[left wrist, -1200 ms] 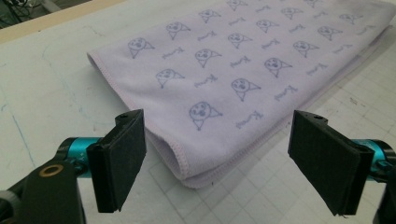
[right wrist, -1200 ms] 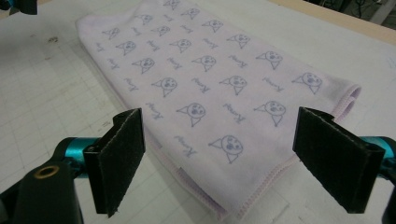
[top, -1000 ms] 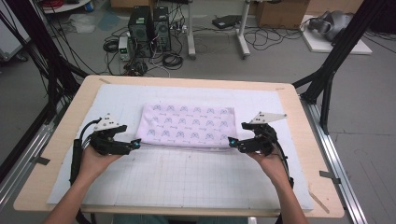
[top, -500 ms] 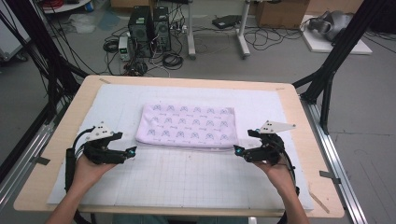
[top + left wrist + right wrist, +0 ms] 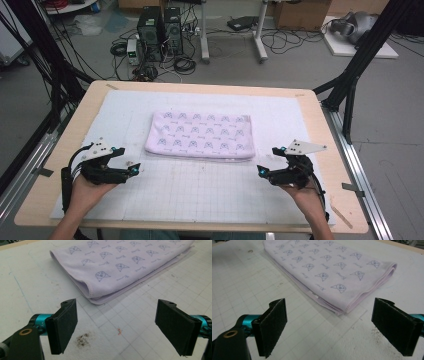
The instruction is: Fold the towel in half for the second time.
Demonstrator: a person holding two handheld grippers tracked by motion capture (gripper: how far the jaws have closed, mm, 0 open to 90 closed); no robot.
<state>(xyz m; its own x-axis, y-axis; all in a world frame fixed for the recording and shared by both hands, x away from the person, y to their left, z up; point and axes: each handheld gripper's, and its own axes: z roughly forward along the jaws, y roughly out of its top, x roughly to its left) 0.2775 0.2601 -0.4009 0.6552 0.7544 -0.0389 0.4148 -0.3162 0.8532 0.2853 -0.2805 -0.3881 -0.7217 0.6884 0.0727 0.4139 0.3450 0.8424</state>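
A folded lilac towel point(image 5: 200, 134) printed with small animal faces lies flat in the middle of the white grid mat point(image 5: 200, 190). My left gripper point(image 5: 134, 171) is open, a short way off the towel's near left corner point(image 5: 96, 298), with nothing between its jaws. My right gripper point(image 5: 260, 171) is open too, just off the towel's near right corner point(image 5: 342, 310). In the left gripper view the towel point(image 5: 120, 265) lies ahead of the gripper point(image 5: 117, 327); in the right gripper view the towel point(image 5: 329, 270) sits beyond the gripper point(image 5: 329, 325).
The mat covers a wooden table point(image 5: 320, 115) with metal rails along both sides. Black frame struts point(image 5: 360, 65) rise at the far corners. Dark smudges point(image 5: 82, 338) mark the mat near the left gripper. Computers and cables point(image 5: 160, 30) lie on the floor beyond.
Both grippers have drawn back from the towel's near edge toward the person and slightly outward. The towel stays flat on the mat.
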